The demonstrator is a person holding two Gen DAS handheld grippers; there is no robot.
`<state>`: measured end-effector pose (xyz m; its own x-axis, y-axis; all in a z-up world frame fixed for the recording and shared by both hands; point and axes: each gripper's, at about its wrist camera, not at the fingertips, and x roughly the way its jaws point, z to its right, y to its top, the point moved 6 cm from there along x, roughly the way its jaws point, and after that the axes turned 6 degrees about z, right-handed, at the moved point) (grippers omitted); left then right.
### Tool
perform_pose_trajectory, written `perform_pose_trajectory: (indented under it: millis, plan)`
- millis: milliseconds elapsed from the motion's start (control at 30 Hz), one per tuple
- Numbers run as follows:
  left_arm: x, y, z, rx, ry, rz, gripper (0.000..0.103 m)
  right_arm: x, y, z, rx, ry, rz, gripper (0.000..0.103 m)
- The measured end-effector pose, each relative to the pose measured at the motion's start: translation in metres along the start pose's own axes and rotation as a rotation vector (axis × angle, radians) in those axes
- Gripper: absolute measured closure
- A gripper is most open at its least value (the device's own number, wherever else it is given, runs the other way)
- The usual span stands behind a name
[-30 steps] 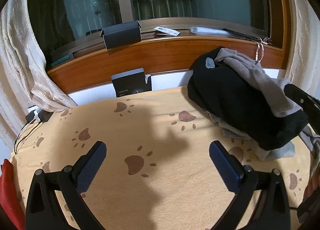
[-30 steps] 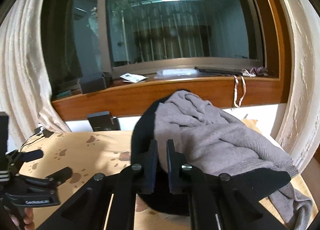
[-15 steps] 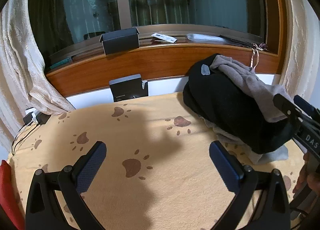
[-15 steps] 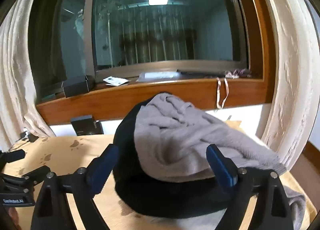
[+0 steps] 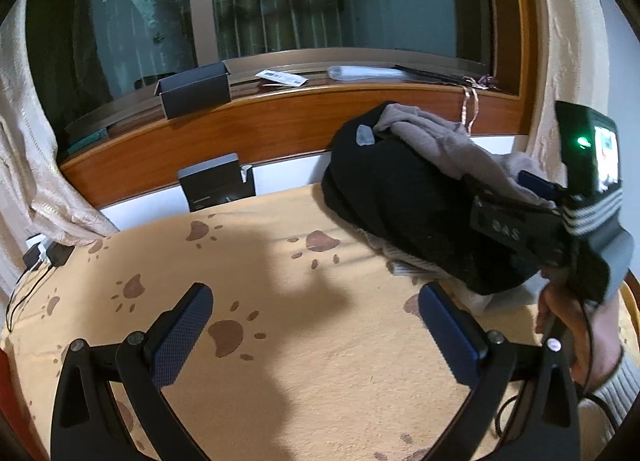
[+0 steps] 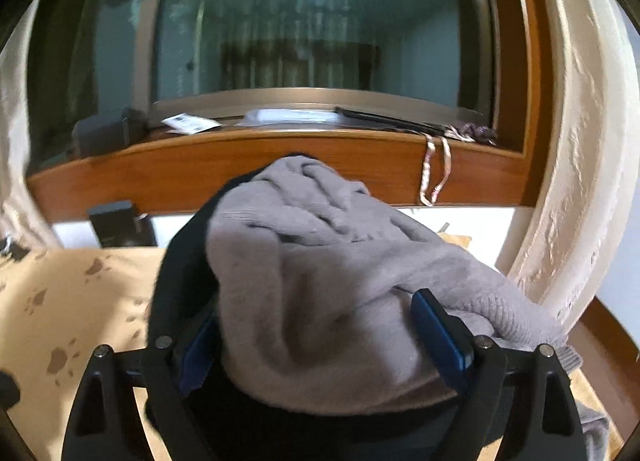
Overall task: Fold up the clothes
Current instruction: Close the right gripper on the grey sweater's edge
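Left gripper [image 5: 316, 325] spread wide, empty, above bare paw-print blanket [image 5: 280, 301] at lower centre. Right gripper [image 6: 320, 337] closing, straddling grey sweater [image 6: 320, 281] atop black garment [image 5: 400, 197], piled right, near curtain [image 6: 576, 181].

Both grippers are black plastic rigs with a pair of forked arms, each arm pinned by round silver screw heads. The left gripper [image 5: 316, 325] carries dark navy pads with a fine dotted texture on its fingers [image 5: 182, 335]. The right gripper [image 6: 320, 335] has brighter blue pads on its fingers [image 6: 438, 335]. Seen from the left wrist camera, its body bears pale lettering, possibly "DAS", white stripes, a green light and a small lit screen. A thin black cable runs below it past the person's hand [image 5: 576, 337], which wears a ribbed, light knit cuff.
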<state>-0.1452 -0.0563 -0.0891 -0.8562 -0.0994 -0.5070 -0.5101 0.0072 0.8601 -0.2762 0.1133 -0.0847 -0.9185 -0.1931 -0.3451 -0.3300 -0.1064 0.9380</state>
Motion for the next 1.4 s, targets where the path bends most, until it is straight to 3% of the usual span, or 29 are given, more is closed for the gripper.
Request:
perform_pose_trajectory:
  millis: [67,200,433,633,733,833,933,1100,1267,1333,1367,1400]
  plan:
    - [0.0,0.0,0.003,0.007,-0.015,0.004,0.0,0.003,0.002,0.004,0.028,-0.018,0.008,0.025]
    - [-0.003,-0.001,0.011,0.018,-0.068,0.011,0.0,0.007,0.007,0.01,0.064,-0.067,0.033,0.024]
    - [-0.001,-0.004,0.014,0.019,-0.081,0.0,0.0,0.016,0.001,-0.003,0.025,0.014,0.026,0.024]
    - [0.005,-0.009,0.013,0.007,-0.087,-0.026,0.0,0.02,0.0,-0.003,0.035,0.048,0.008,0.017]
    - [0.006,-0.01,0.014,0.012,-0.084,-0.028,0.0,0.026,-0.001,-0.007,0.044,0.09,-0.014,0.0]
    - [0.006,-0.009,0.014,0.012,-0.082,-0.028,0.0,0.034,-0.004,-0.011,0.039,0.119,-0.053,0.0]
    - [0.006,-0.01,0.013,0.008,-0.079,-0.031,0.0,0.034,-0.006,-0.013,0.015,0.106,-0.046,0.0]
    - [0.007,-0.01,0.011,0.002,-0.074,-0.033,0.0,0.019,-0.001,-0.005,0.092,0.117,0.012,0.0]
    - [0.008,-0.011,0.012,0.007,-0.074,-0.037,0.0,0.016,0.003,0.0,0.057,0.044,0.025,0.0]
    - [0.008,-0.011,0.013,0.009,-0.074,-0.037,0.0,0.017,0.003,0.001,0.034,0.016,0.016,0.02]
    - [0.008,-0.011,0.013,0.01,-0.074,-0.038,0.0,0.018,0.003,0.001,0.029,0.014,0.008,0.044]
    - [0.008,-0.011,0.013,0.01,-0.075,-0.038,0.0,0.018,0.002,0.0,0.038,0.024,-0.001,0.061]
